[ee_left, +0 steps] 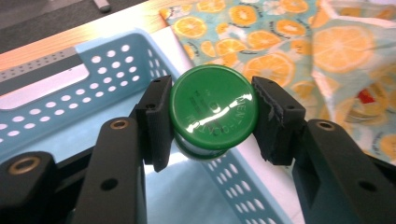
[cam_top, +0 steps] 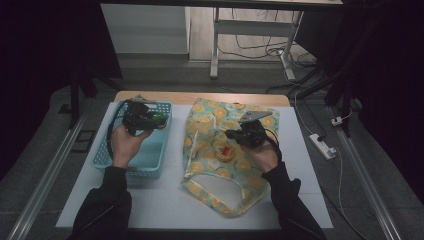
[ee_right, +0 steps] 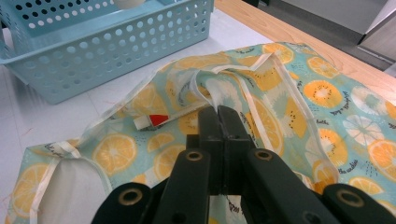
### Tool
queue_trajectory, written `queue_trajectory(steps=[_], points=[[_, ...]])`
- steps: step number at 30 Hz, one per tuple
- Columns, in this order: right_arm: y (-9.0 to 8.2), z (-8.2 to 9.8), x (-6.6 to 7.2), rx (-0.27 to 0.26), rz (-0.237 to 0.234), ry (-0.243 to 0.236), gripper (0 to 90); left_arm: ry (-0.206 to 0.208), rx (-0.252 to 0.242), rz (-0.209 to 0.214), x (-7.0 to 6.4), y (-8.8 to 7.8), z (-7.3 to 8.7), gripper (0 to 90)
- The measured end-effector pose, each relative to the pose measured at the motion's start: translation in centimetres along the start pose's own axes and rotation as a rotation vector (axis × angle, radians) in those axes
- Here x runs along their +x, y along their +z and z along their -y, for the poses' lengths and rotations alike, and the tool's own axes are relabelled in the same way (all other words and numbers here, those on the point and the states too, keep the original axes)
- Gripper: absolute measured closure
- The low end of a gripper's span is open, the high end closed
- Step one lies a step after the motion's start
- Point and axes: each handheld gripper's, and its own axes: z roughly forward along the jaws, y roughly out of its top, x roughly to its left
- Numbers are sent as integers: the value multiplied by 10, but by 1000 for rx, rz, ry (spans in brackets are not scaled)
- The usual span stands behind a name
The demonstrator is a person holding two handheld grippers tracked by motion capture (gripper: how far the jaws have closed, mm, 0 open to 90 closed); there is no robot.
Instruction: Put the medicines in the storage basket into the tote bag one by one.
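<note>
Green round-lidded jar (ee_left: 213, 113), glossy embossed top

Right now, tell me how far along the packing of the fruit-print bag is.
Done: one small round item already lies on the orange-slice-print cloth bag. In hand: the left claw grips a green-lidded round container above the pale blue perforated plastic basket, while the right claw pinches the bag's fabric. Left: carrying the container over to the bag.

Dim room; grey floor (cam_top: 165, 75); white desk legs (cam_top: 215, 45); floor cables (cam_top: 260, 50).
</note>
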Motion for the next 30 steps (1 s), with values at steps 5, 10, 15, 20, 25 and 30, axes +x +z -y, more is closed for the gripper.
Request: queue_trajectory(steps=[5,10,15,20,25,30], points=[[0,0,0,-1,0,1,900,14,-17,20,-8,-6,0,519],[-1,0,0,-4,0,1,900,36,-30,49,-20,-10,1,519],[0,0,0,-2,-1,0,900,61,-24,95,-34,-9,0,519],[0,0,0,-4,-1,0,900,85,-16,134,-47,-6,-1,519],[0,1,0,-3,0,0,900,109,-11,174,-61,-3,-3,519],[1,0,0,-3,1,-1,900,144,4,214,-78,4,-5,519]])
